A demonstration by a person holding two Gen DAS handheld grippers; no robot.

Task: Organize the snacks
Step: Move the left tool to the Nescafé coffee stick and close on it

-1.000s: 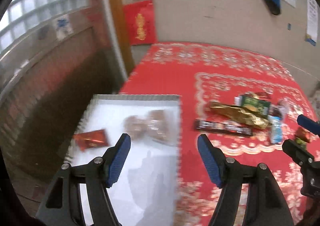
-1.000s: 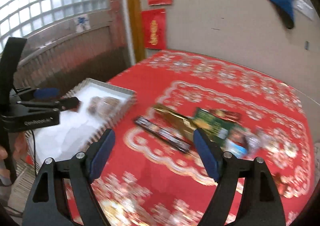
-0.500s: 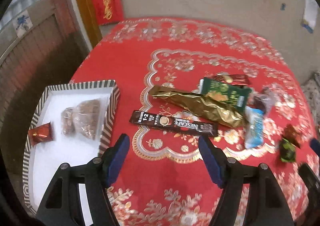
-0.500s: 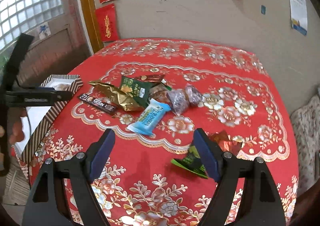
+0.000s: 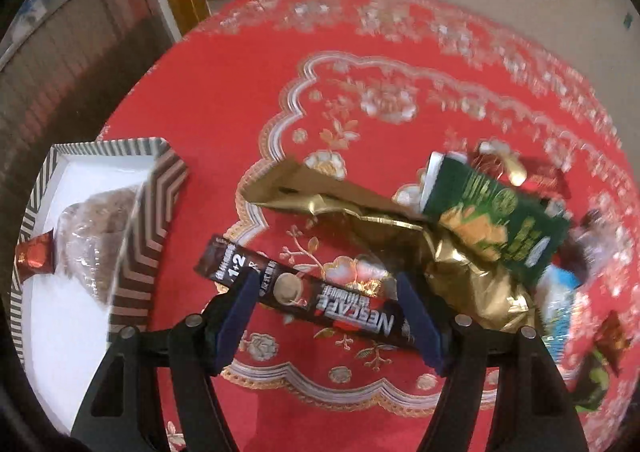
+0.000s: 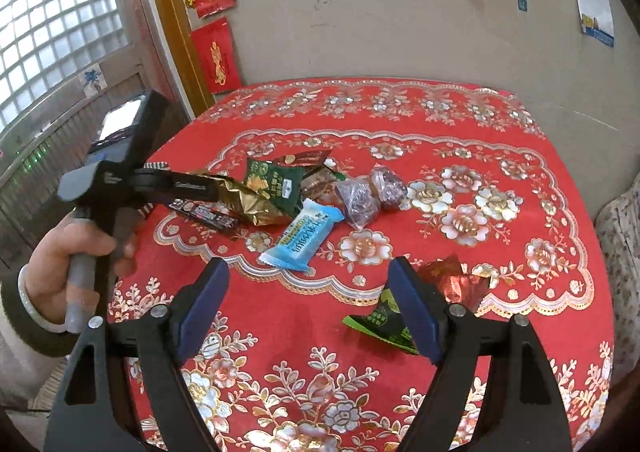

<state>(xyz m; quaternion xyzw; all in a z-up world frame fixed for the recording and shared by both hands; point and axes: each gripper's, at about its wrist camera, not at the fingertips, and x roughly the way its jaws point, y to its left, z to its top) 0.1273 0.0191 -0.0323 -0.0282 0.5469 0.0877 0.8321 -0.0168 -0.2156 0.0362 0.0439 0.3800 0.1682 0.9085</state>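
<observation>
A beige wall (image 6: 380, 12) with red paper hangings (image 6: 216, 56) and a glass-block window (image 6: 52, 12) backs the room. A red floral tablecloth (image 6: 400, 120) covers the table, reaching the wall at the far edge; its far half and right side lie bare. At the left edge sits a striped-rim white tray (image 5: 158, 204) holding a clear bag of brown snacks (image 5: 94, 228) and a small red packet (image 5: 34, 258). Mid-table lies a snack heap: gold bag (image 5: 460, 264), green packet (image 5: 496, 220), blue bar (image 6: 302, 238). The left gripper (image 5: 324, 286) hangs released, jaws apart astride the dark coffee stick (image 5: 304, 292). The right gripper (image 6: 308, 292) is also released, over bare cloth.
</observation>
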